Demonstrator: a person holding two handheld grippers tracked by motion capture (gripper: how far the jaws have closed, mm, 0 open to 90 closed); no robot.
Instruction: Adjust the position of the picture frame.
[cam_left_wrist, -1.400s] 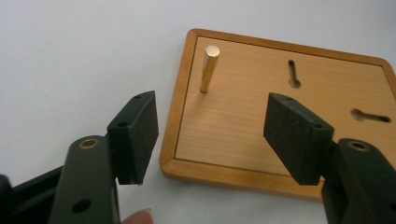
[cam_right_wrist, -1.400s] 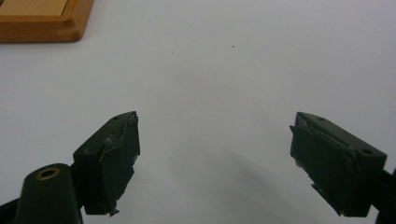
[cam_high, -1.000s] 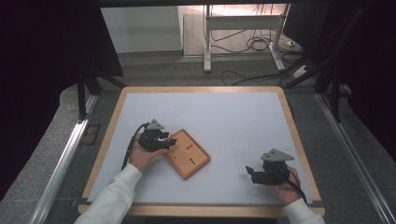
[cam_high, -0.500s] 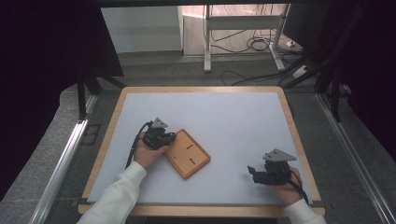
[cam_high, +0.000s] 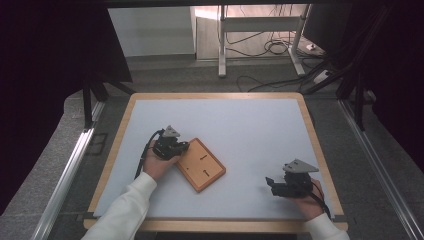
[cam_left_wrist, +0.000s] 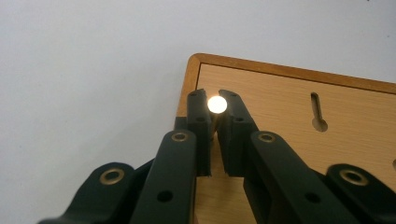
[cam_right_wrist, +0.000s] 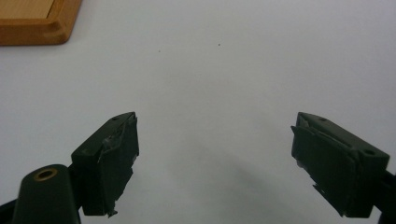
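Nearest the person, low on the right of the desk (cam_high: 250, 120), the right gripper (cam_high: 274, 184) rests in the right hand with its jaws spread wide and nothing between them; its own view looks across bare white surface, with one corner of the wooden board (cam_right_wrist: 32, 21) far off at upper left.

Farther in, on the left, the left gripper (cam_left_wrist: 212, 122) is pinched narrow on a small round-headed pin (cam_left_wrist: 217, 104), whose bright head sits between the jaw tips. From above, this left gripper (cam_high: 184, 146) sits at the near-left corner of the wooden board (cam_high: 207, 170), touching or just over its rim.

The board lies flat, its long axis running diagonally from upper left to lower right. A keyhole slot (cam_left_wrist: 317, 112) is cut in its face, to the right of the pin in the left gripper view and just beyond the jaw tips. The left hand is plainly the nearer one; if the pin is meant for that slot, the move is likely a short shift rightward.
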